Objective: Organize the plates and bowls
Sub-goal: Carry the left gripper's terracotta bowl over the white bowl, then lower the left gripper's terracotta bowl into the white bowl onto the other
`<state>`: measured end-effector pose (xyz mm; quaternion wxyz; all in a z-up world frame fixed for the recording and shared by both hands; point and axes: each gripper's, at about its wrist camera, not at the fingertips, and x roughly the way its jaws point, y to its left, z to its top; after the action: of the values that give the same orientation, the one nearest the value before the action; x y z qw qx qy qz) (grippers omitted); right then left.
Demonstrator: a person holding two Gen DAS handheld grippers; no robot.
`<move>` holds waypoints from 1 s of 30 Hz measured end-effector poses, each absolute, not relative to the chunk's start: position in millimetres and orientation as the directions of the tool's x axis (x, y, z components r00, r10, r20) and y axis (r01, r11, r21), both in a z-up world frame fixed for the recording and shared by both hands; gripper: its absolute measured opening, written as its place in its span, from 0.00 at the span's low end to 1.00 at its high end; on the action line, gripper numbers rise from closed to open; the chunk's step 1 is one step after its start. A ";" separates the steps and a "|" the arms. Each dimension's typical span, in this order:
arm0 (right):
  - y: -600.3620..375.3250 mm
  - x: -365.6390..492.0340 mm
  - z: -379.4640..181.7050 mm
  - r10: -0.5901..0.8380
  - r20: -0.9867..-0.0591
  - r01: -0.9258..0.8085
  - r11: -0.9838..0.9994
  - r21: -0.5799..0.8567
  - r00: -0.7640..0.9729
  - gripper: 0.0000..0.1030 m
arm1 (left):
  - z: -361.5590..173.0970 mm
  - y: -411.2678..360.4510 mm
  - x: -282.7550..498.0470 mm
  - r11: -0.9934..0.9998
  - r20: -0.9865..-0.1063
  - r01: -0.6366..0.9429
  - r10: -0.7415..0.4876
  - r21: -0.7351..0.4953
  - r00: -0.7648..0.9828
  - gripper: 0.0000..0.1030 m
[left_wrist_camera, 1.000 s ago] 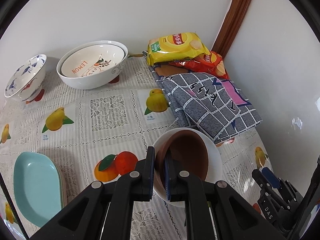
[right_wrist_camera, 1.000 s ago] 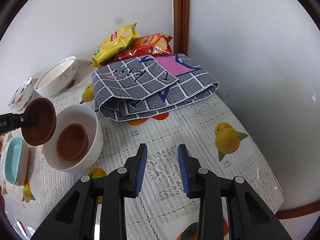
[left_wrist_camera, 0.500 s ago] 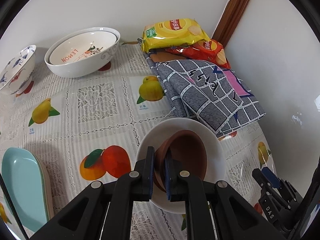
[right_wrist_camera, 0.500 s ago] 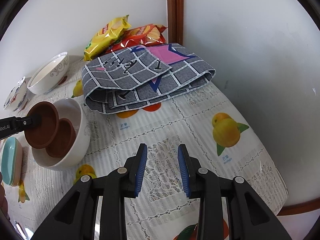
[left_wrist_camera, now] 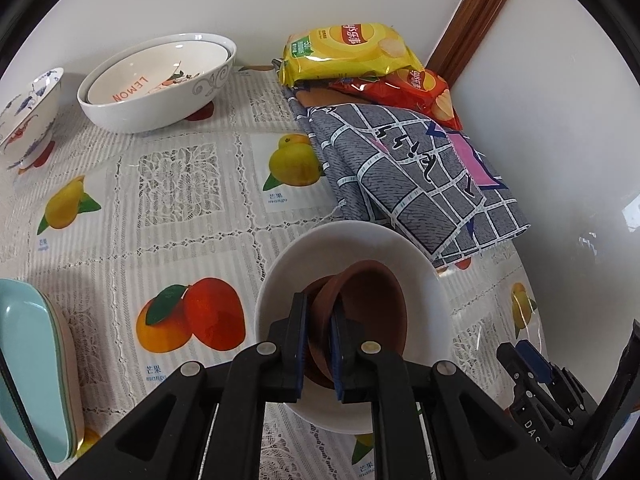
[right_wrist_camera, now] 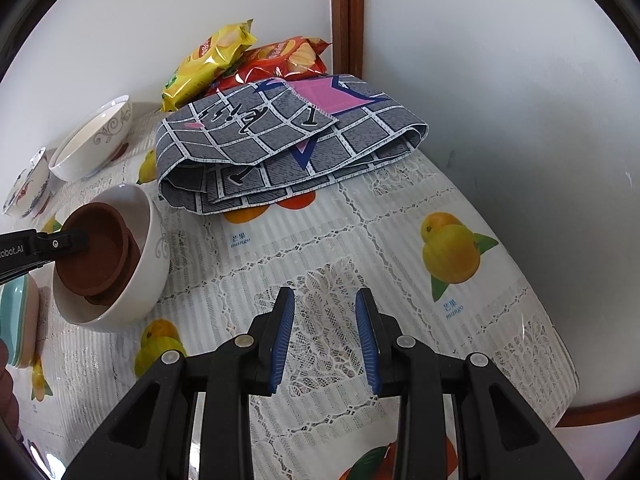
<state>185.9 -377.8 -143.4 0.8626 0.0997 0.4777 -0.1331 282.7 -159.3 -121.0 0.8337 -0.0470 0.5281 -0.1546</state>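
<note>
My left gripper [left_wrist_camera: 318, 320] is shut on the rim of a small brown bowl [left_wrist_camera: 368, 304] and holds it inside a white bowl [left_wrist_camera: 420, 272], on top of a second brown bowl [left_wrist_camera: 310, 364] that lies there. The right wrist view shows the same: the brown bowl [right_wrist_camera: 94, 248] in the white bowl [right_wrist_camera: 150, 256], pinched by the left gripper [right_wrist_camera: 68, 242]. My right gripper [right_wrist_camera: 325, 336] is open and empty, low over the tablecloth to the right of the white bowl.
Two nested white bowls [left_wrist_camera: 160, 80] and a blue-patterned bowl [left_wrist_camera: 28, 112] stand at the back left. Stacked teal plates [left_wrist_camera: 32, 368] lie at the left edge. A folded grey cloth [left_wrist_camera: 420, 184] and snack bags [left_wrist_camera: 352, 56] fill the back right corner by the walls.
My left gripper has lowered the brown bowl into the white bowl, onto the other brown bowl. The right gripper has stayed open and shifted slightly.
</note>
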 end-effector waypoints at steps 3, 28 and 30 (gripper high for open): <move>-375.9 186.1 -143.8 -0.133 -0.853 0.320 0.947 0.042 0.505 0.31 | -124.7 -157.1 283.8 0.942 -0.866 0.204 -0.326 -0.265 0.380 0.11; -334.3 218.8 -115.4 -0.022 -0.818 0.208 0.971 0.120 0.575 0.31 | -107.0 -135.5 282.4 0.954 -0.871 0.228 -0.273 -0.193 0.408 0.22; -327.8 223.8 -115.5 -0.015 -0.819 0.198 0.973 0.120 0.573 0.31 | -110.4 -136.1 282.9 0.956 -0.878 0.231 -0.264 -0.182 0.400 0.24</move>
<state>223.8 -327.8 -115.5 0.8813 0.0997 0.4579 -0.0604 282.9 -136.1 -110.4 0.8365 -0.0156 0.5274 -0.1481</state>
